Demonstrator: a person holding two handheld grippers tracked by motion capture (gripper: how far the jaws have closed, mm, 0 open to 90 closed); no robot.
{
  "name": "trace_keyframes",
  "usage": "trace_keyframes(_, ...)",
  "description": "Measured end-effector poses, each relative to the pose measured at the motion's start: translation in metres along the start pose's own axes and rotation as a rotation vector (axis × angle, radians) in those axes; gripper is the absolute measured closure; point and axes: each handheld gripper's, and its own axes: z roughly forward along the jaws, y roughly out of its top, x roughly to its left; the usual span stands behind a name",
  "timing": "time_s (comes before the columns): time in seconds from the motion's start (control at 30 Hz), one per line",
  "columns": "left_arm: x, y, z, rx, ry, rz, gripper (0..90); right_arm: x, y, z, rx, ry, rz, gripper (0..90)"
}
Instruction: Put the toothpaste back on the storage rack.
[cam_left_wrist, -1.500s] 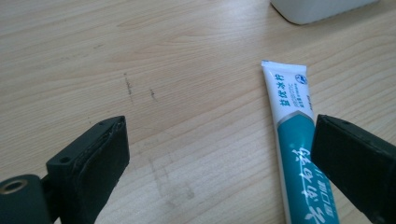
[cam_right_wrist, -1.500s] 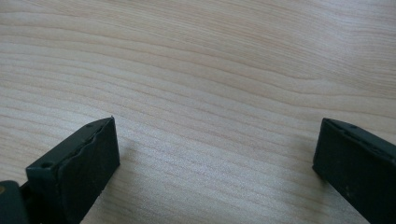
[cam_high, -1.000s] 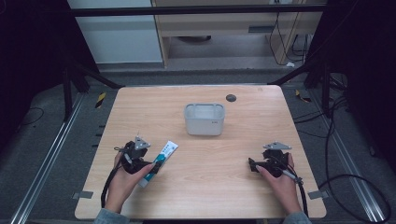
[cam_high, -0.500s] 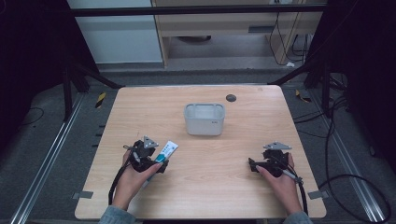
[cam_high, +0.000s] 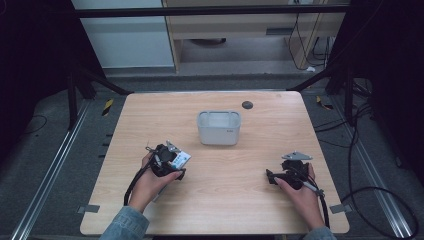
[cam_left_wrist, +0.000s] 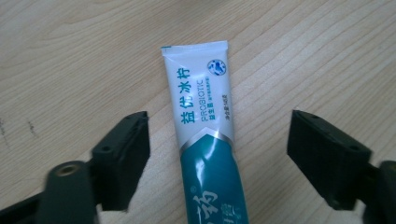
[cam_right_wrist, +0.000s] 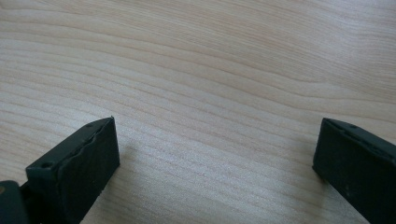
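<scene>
A white and teal toothpaste tube lies flat on the wooden table, its crimped end pointing away from me. My left gripper straddles it; the jaws have just been closing, with gaps still showing between each pad and the tube. From above, the left gripper covers most of the tube at the table's left front. My right gripper rests open low over bare wood, nothing between its fingers, and lies at the right front in the high view.
A white rectangular bin stands at the table's middle, beyond both grippers. A small dark round object lies near the far edge. Bare wood stretches between the two hands and along the front edge.
My left gripper has slid right along the table over the toothpaste tube, so most of the tube is now covered from above. The right hand has kept still.
</scene>
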Motion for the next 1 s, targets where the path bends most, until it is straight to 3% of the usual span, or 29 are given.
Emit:
trace_keyframes(0.1, 0.004, 0.0, 0.006, 0.026, 0.0, -0.018, 34.3, 0.0, 0.0, 0.0, 0.0, 0.0, 0.0, 0.6)
trace_keyframes(0.27, 0.006, 0.001, 0.008, 0.042, 0.016, -0.015, 42.9, 0.0, 0.0, 0.0, 0.0, 0.0, 0.0, 0.6)
trace_keyframes(0.43, 0.006, 0.002, 0.014, 0.09, 0.002, -0.017, 45.5, 0.0, 0.0, 0.0, 0.0, 0.0, 0.0, 0.6)
trace_keyframes(0.73, 0.008, 0.004, 0.016, 0.113, -0.004, -0.014, 50.0, 0.0, 0.0, 0.0, -0.002, -0.001, -0.005, 0.6)
trace_keyframes(1.0, 0.015, 0.007, 0.016, 0.142, -0.056, -0.025, 52.8, 0.0, 0.0, 0.0, 0.0, 0.0, 0.0, 0.6)
